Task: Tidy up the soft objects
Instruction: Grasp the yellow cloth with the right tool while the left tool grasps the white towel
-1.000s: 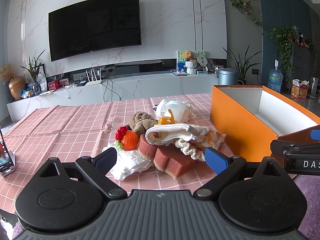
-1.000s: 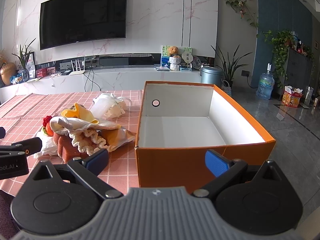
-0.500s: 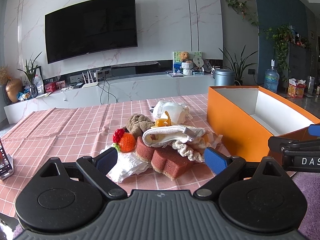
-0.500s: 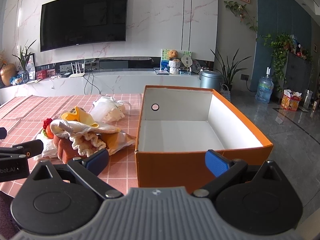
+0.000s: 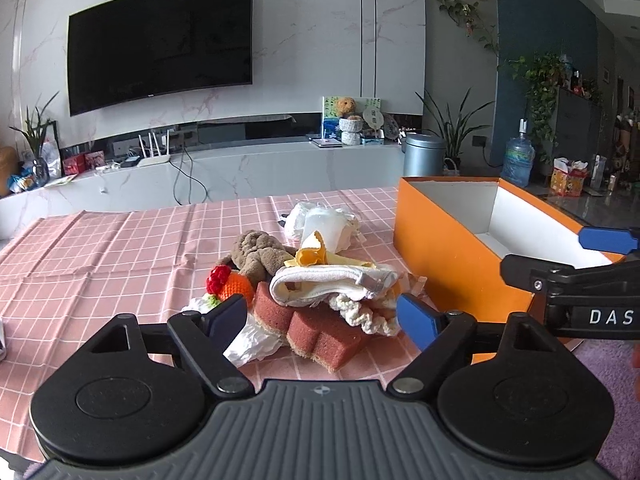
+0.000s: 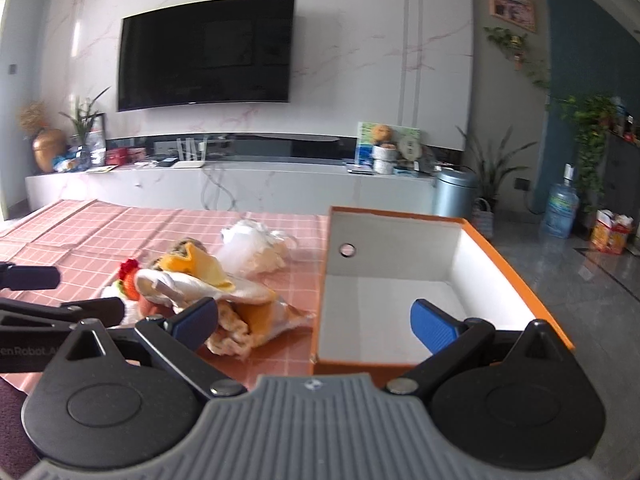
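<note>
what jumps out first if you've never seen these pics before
The eye lands first on the heap of soft things piled on the pink checked tablecloth: a red-brown sponge, a brown plush toy, a knitted orange fruit and crumpled white cloths. Just to its right stands a bright orange box, open and empty, white inside. Both the left gripper and the right gripper are open, holding nothing.

A jumbled pile of soft objects (image 5: 316,292) lies just beside the empty, open orange box (image 5: 448,256).
</note>
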Available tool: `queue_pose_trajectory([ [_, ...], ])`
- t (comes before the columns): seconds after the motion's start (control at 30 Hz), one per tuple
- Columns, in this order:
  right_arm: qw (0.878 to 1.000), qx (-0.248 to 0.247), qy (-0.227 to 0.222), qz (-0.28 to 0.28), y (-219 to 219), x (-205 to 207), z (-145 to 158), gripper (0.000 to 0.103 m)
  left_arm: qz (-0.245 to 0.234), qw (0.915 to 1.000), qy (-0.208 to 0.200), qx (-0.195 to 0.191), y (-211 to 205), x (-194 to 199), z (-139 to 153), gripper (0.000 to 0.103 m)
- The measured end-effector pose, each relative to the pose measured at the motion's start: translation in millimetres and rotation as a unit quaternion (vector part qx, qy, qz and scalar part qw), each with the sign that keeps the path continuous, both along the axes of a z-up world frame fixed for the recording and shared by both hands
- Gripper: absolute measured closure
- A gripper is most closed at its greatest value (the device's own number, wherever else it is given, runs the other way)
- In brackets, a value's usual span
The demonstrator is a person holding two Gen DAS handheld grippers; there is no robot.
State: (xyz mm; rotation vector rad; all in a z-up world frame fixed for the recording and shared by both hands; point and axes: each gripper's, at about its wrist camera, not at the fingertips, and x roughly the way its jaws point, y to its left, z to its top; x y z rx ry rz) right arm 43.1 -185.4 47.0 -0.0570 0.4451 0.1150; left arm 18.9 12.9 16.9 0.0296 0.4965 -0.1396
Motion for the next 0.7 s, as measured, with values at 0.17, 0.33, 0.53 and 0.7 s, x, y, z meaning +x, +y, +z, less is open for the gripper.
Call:
queue_pose_trajectory([
  [0.17,0.999,-0.018,-0.002,0.041,10.2,13.1,7.5,0.003,-0.013,0.9995,0.019,-0.02,10.5,15.4,6.1,0.004],
  [0.33,0.995,-0.05,-0.002,0.082,23.4,32.1,14.1,0.018,-0.021,0.9977,0.052,-0.037,22.9,35.8,6.0,0.002],
  [0.53,0.989,-0.061,0.019,0.135,35.1,60.5,20.0,0.035,-0.032,0.9962,0.058,-0.057,38.5,57.9,6.8,0.002],
  [0.7,0.985,-0.052,0.035,0.162,44.0,89.3,24.6,0.035,-0.024,0.9962,0.06,-0.059,50.3,78.6,8.1,0.003],
])
